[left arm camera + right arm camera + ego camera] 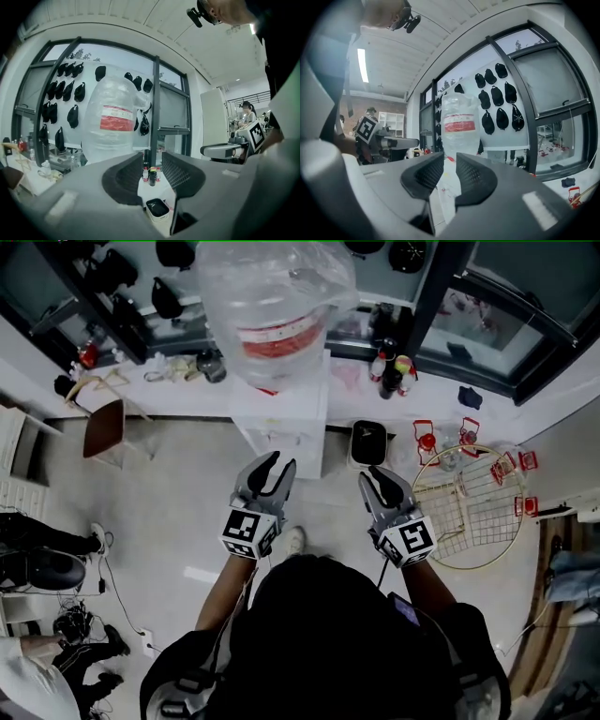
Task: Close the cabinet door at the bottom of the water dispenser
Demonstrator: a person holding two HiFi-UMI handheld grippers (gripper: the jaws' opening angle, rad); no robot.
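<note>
Holding left gripper (278, 465) and right gripper (380, 476) level, jaws narrowly apart and empty, I face the water dispenser (281, 423) ahead of them; its cabinet door lies below, unseen, so I should look down.

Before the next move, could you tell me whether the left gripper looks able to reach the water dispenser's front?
Probably yes: the left gripper, jaws slightly apart and empty, hangs right before the water dispenser, and nothing stands between them.
</note>
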